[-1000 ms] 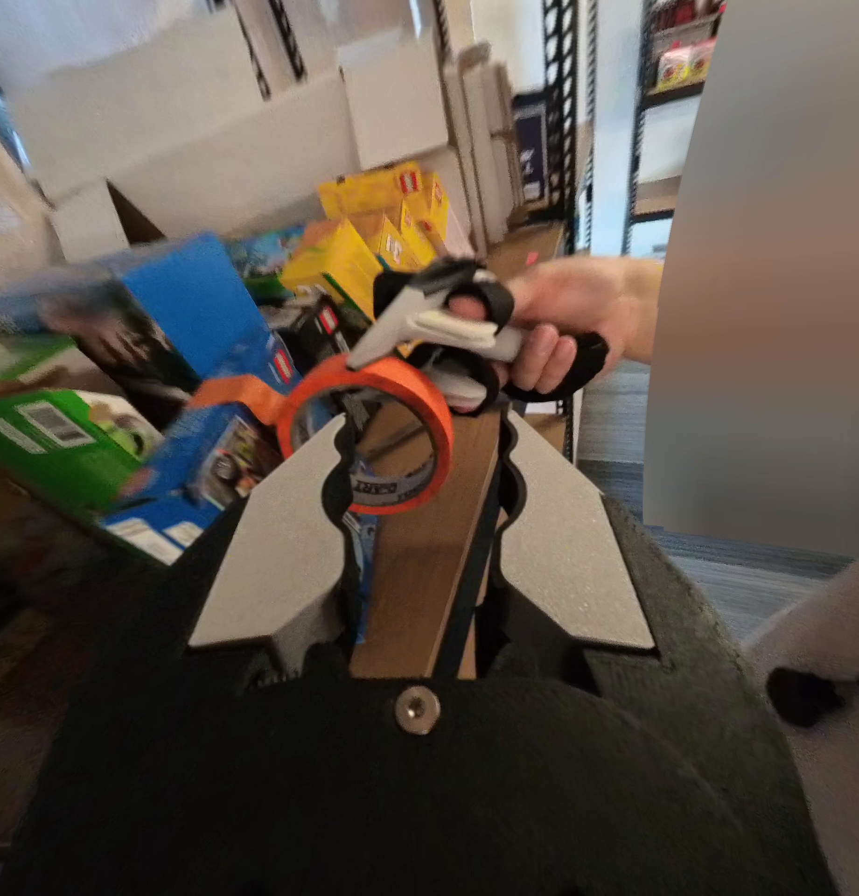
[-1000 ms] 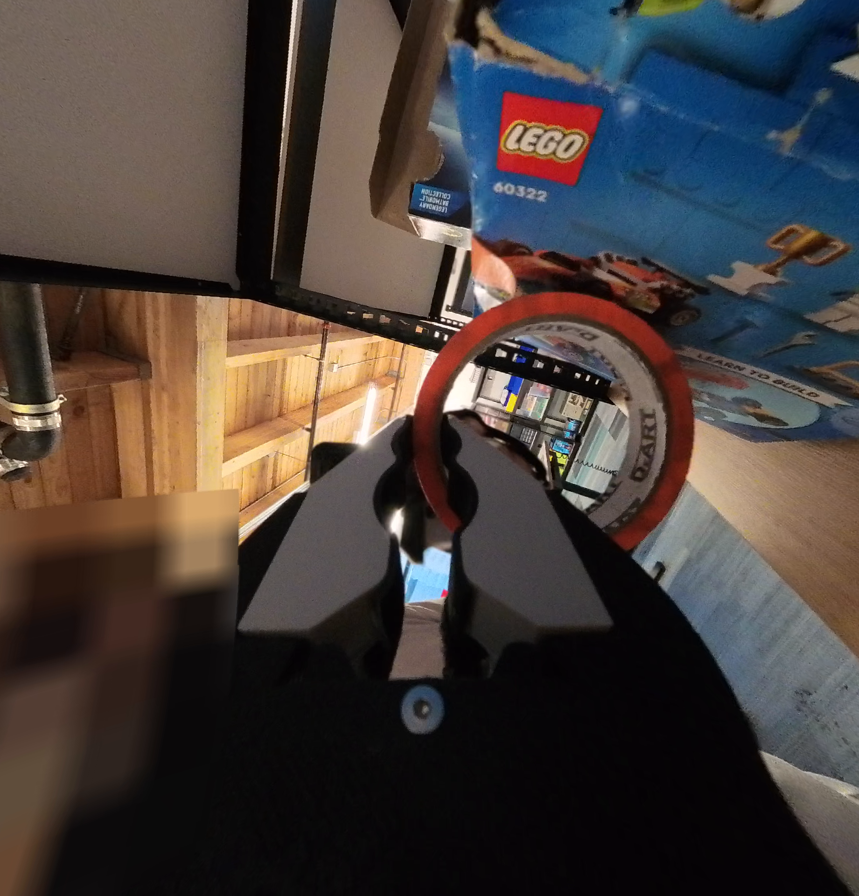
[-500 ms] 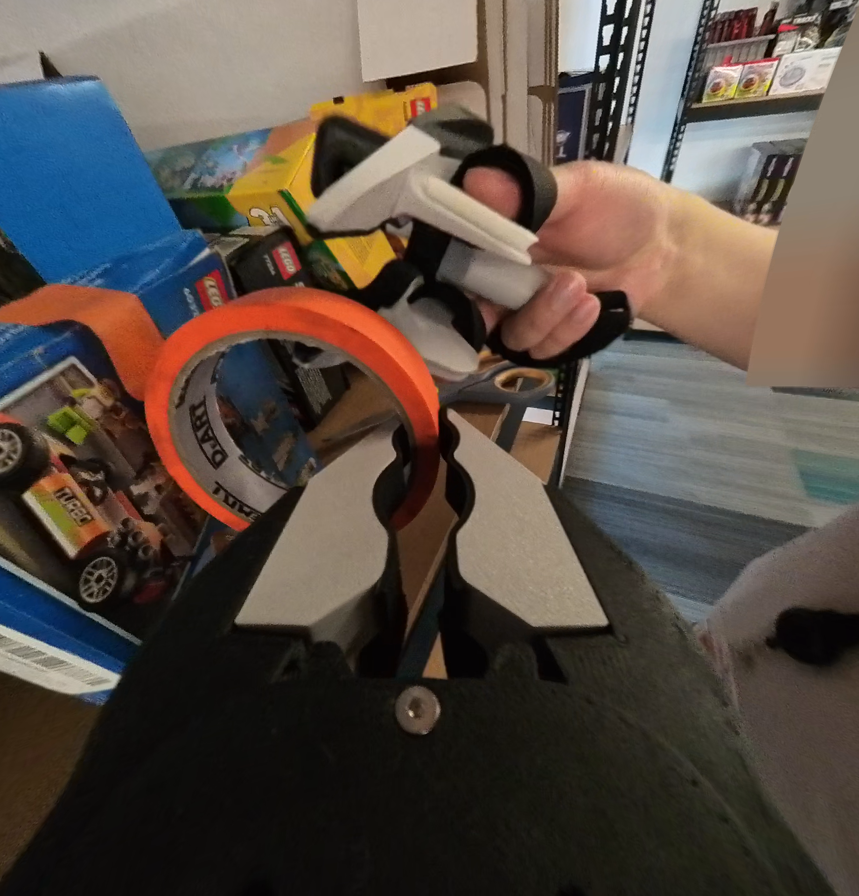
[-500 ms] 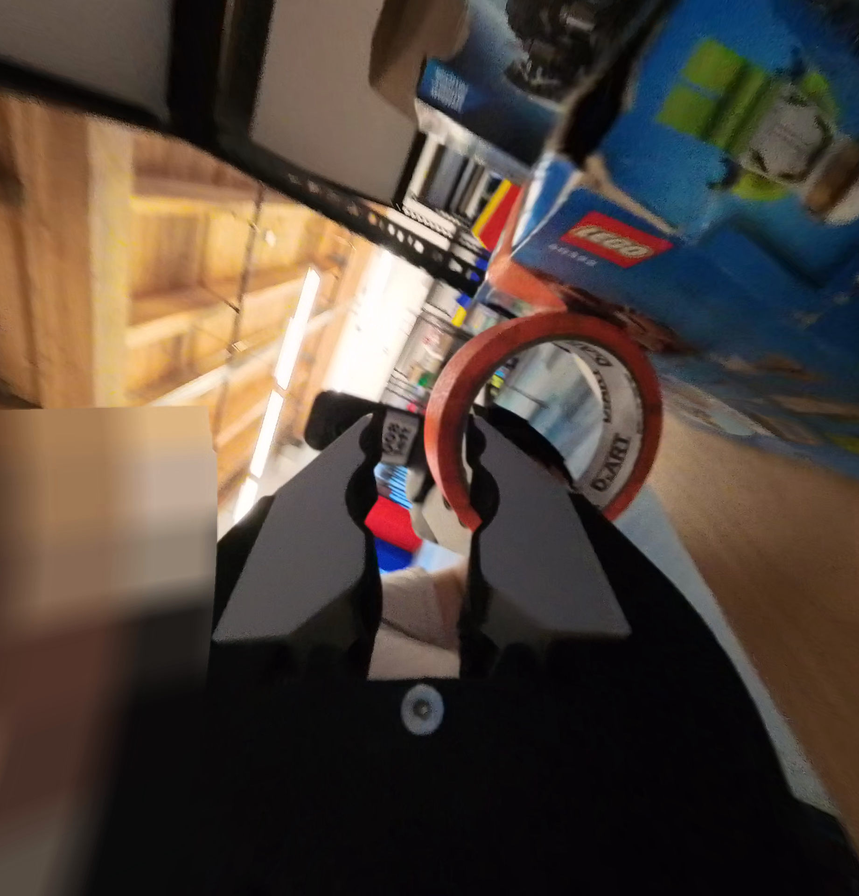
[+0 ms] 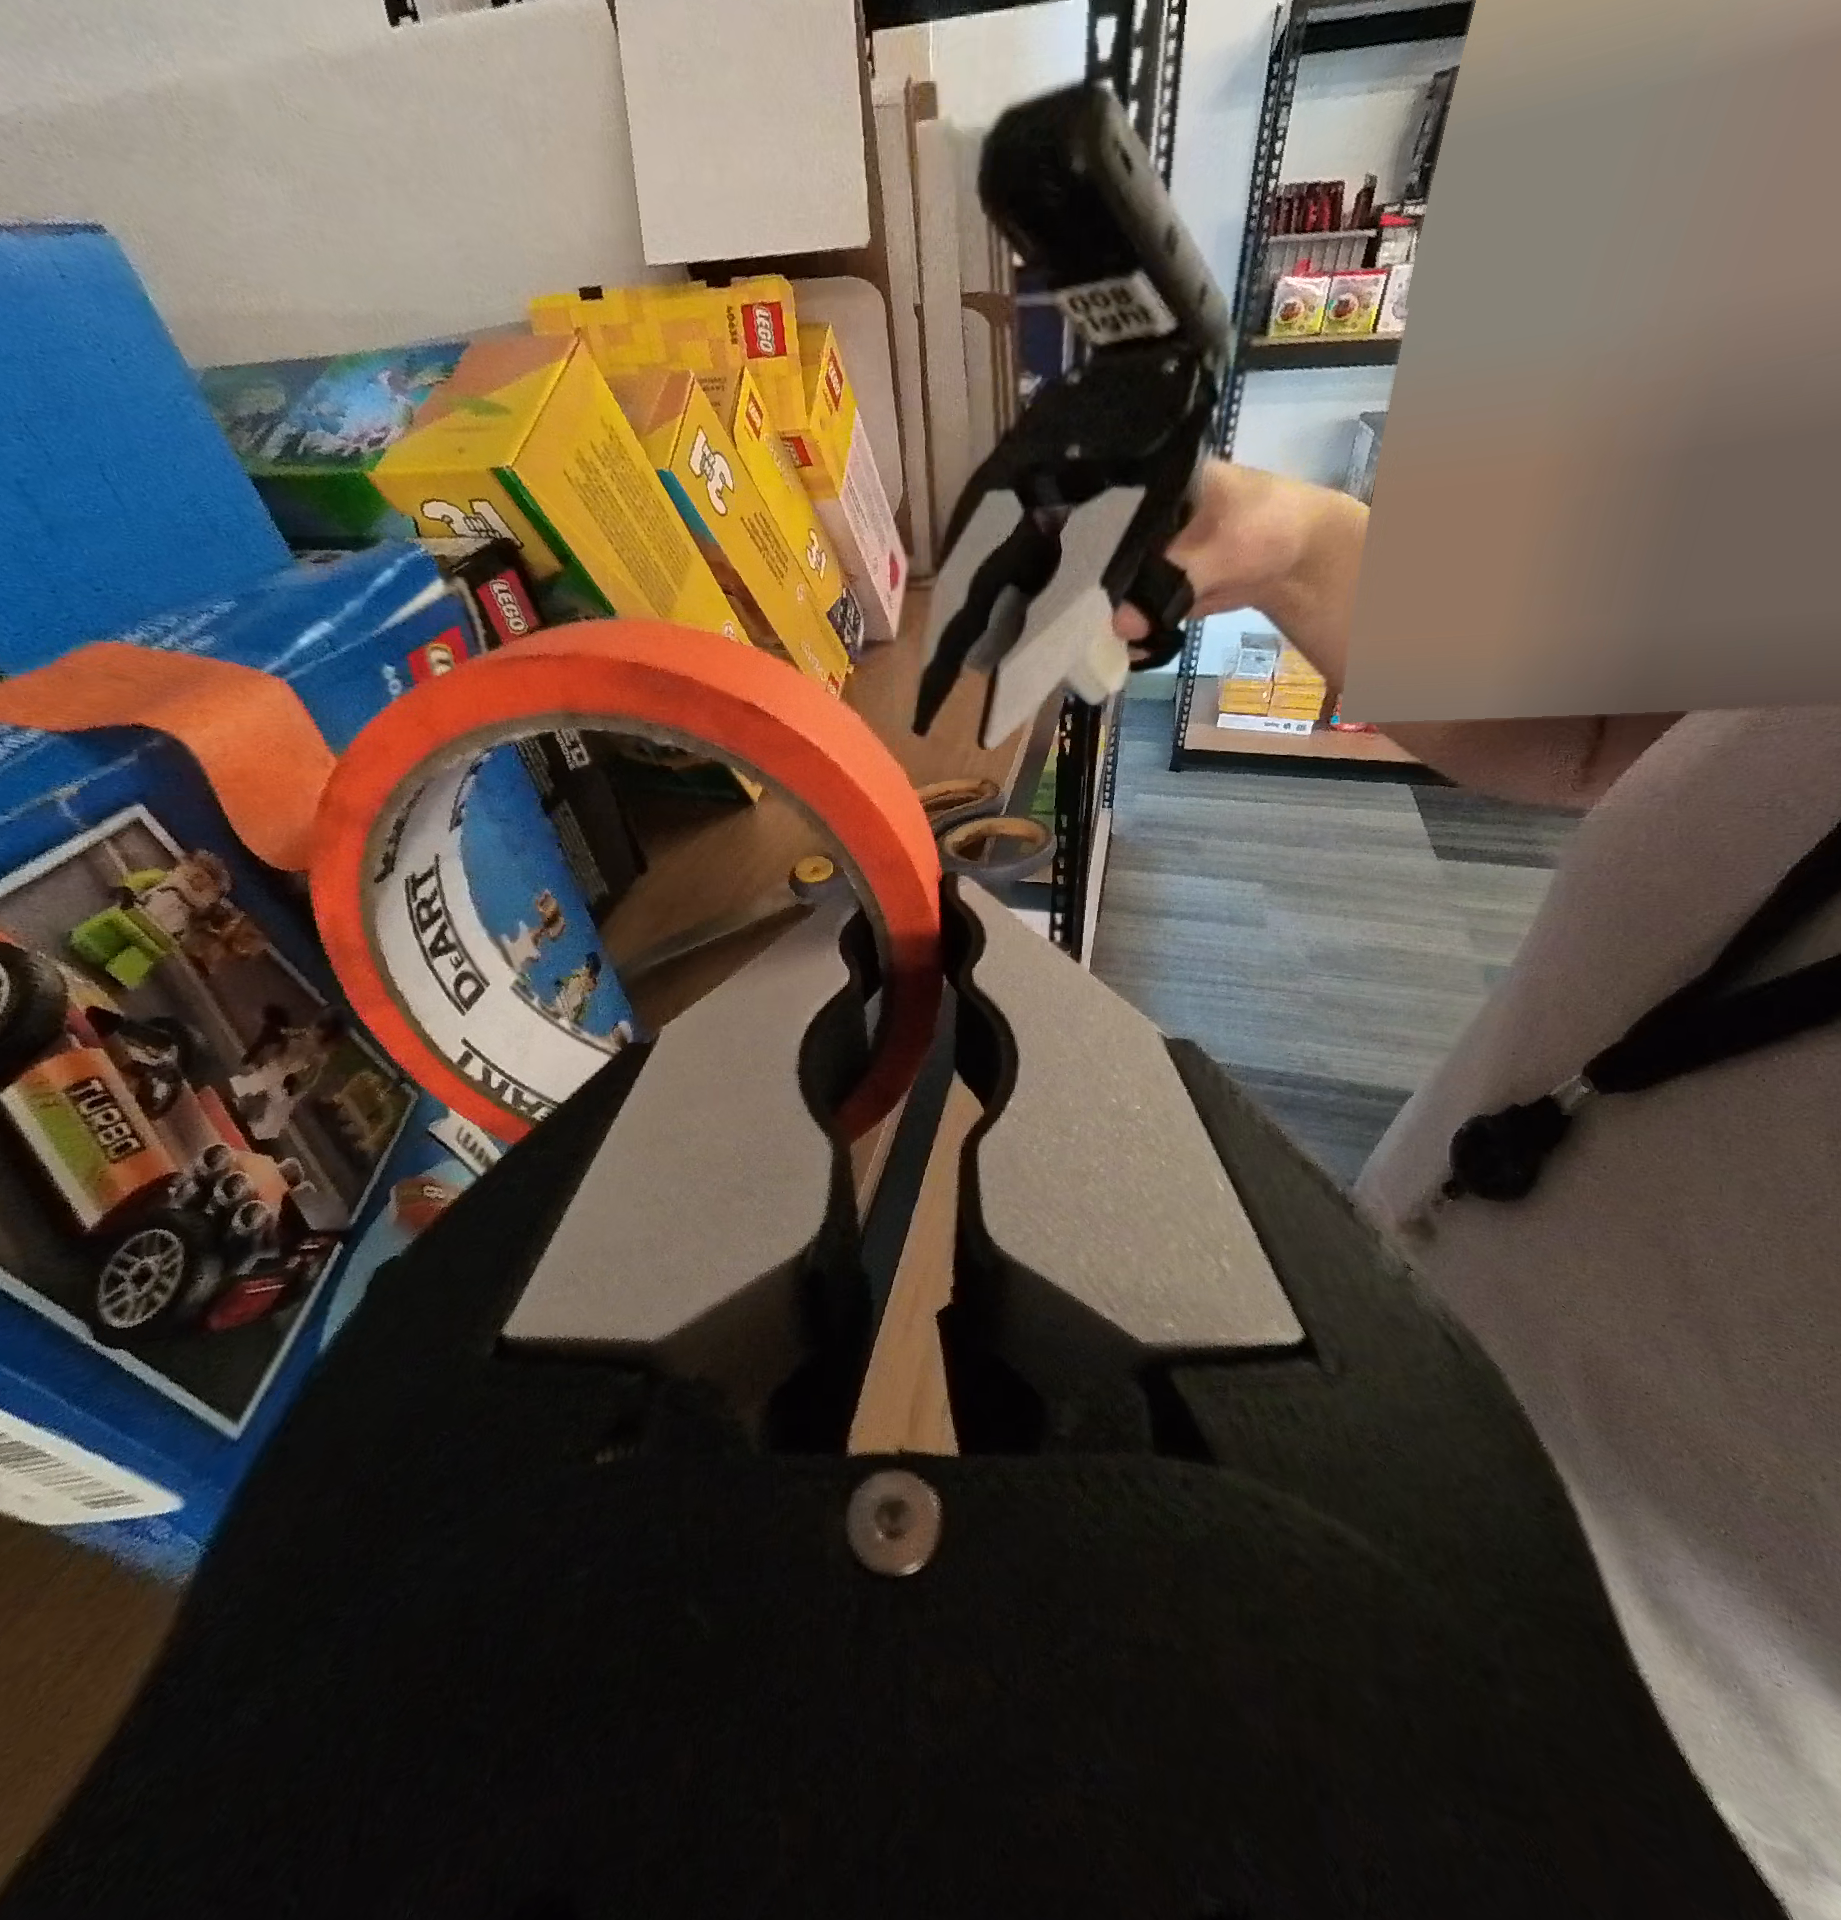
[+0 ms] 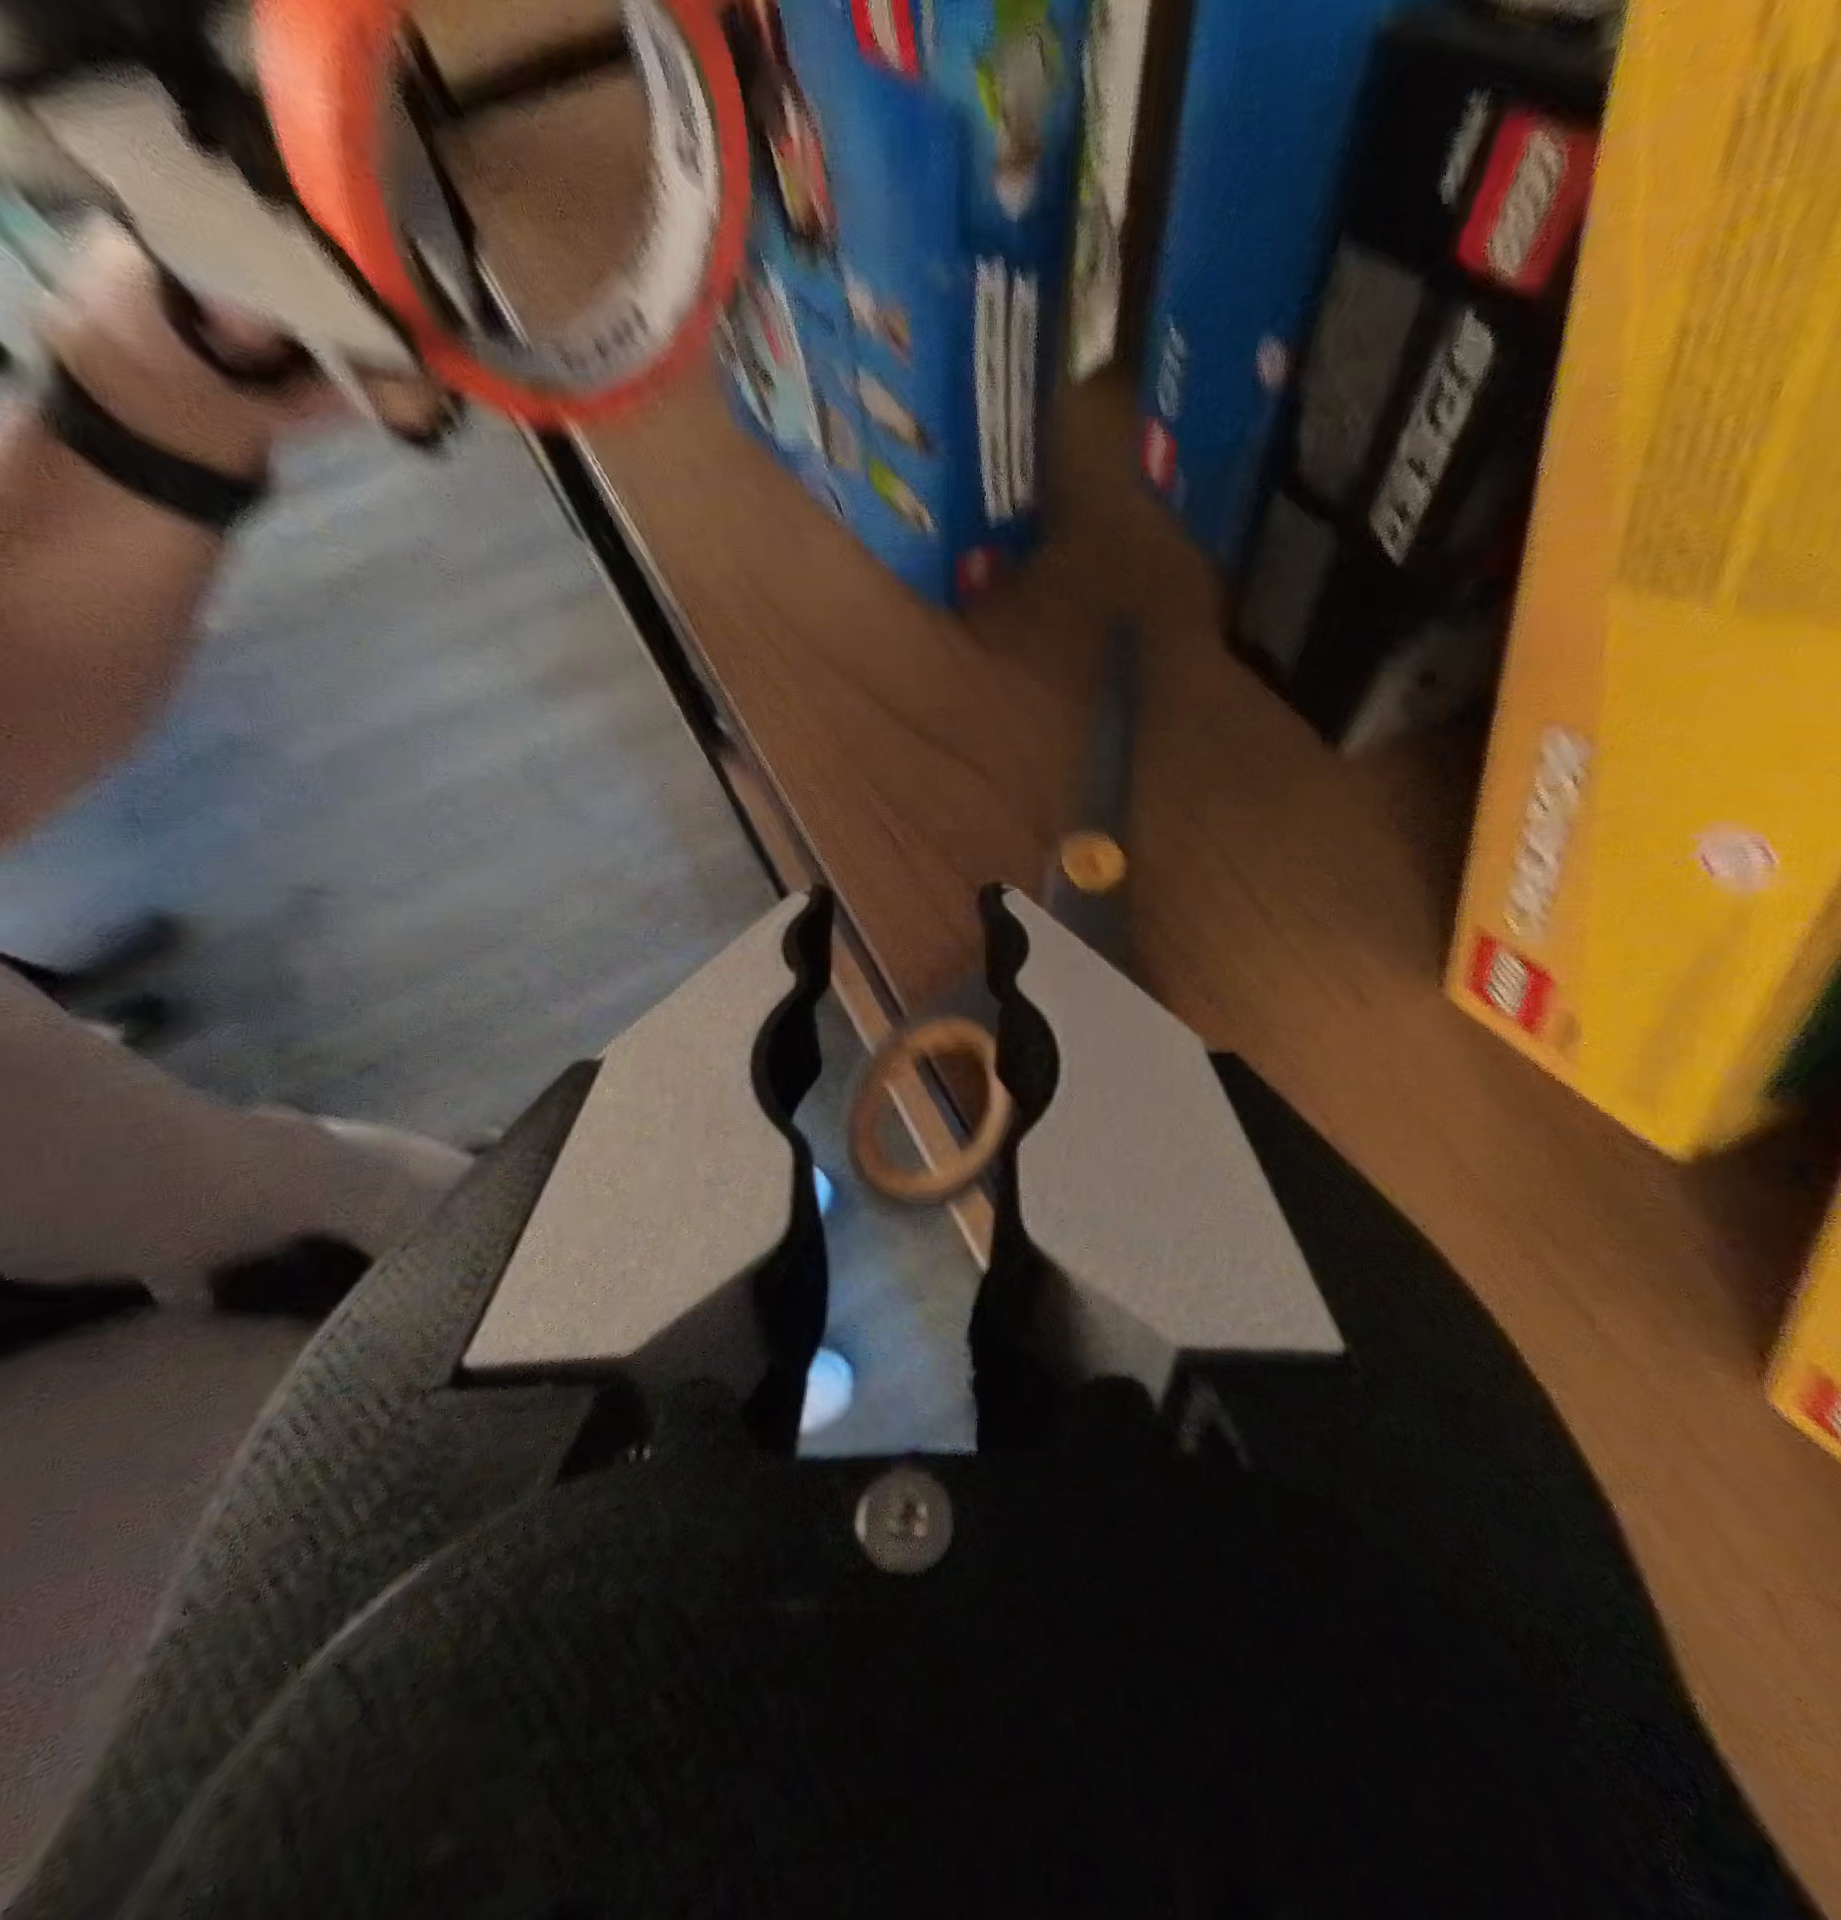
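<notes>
My left gripper (image 5: 942, 914) is shut on the rim of an orange tape roll (image 5: 635, 665) and holds it up on edge. A loose orange strip (image 5: 168, 696) runs from the roll onto the top of a blue toy box (image 5: 168, 1039). My right gripper (image 6: 905, 904) is open and empty, just above scissors (image 6: 1092, 860) lying on a wooden shelf (image 6: 1259, 831). One scissor handle ring (image 6: 931, 1122) shows between its fingers. In the left wrist view the right gripper (image 5: 955, 732) hangs above the scissors (image 5: 812, 873). The tape roll (image 6: 583, 384) shows blurred at the upper left of the right wrist view.
Yellow toy boxes (image 5: 625, 488) and white cartons (image 5: 750, 125) stand at the back of the shelf. Yellow boxes (image 6: 1674, 623) and blue ones (image 6: 895, 312) line the shelf beside the scissors. Grey floor (image 5: 1311, 914) and black racks (image 5: 1259, 312) lie to the right. A person's white shirt (image 5: 1674, 1247) is close by.
My right gripper let go of the tape roll, opened and swung over to the scissors. My left gripper shut on the roll and now holds it alone.
</notes>
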`<state>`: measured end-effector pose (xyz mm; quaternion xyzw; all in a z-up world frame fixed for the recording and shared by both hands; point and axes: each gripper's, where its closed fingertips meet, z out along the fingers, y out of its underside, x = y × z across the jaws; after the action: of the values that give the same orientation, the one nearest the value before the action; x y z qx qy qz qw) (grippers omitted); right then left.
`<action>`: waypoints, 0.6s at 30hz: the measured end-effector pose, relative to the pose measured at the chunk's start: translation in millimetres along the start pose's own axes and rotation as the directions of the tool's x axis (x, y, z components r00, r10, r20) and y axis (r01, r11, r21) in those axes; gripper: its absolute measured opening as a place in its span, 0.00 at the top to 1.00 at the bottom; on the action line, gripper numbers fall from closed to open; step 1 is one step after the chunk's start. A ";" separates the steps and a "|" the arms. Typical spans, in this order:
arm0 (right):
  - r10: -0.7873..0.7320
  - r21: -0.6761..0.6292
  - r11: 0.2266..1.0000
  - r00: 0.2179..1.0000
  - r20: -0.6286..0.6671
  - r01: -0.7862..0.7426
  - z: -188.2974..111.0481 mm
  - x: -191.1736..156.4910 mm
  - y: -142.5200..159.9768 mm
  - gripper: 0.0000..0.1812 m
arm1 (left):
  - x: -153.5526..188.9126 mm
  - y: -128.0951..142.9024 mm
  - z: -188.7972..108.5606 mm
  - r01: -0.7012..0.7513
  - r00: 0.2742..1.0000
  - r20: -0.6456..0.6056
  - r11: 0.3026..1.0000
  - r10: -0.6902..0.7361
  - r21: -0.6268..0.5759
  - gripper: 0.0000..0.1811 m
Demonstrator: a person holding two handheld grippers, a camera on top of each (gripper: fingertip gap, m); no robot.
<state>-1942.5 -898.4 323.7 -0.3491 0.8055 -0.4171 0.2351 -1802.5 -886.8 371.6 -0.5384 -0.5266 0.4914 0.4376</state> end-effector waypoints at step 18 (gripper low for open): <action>-0.158 -0.319 0.946 0.938 -0.310 0.054 26.6 25.2 66.3 0.81 | -4.1 2.5 -8.9 0.053 0.993 -0.110 0.998 -0.051 0.020 0.96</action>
<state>-1965.2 -903.9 251.6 -0.3494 0.8680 -0.3524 0.0165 -1793.2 -890.6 370.6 -0.5454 -0.5100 0.4556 0.4846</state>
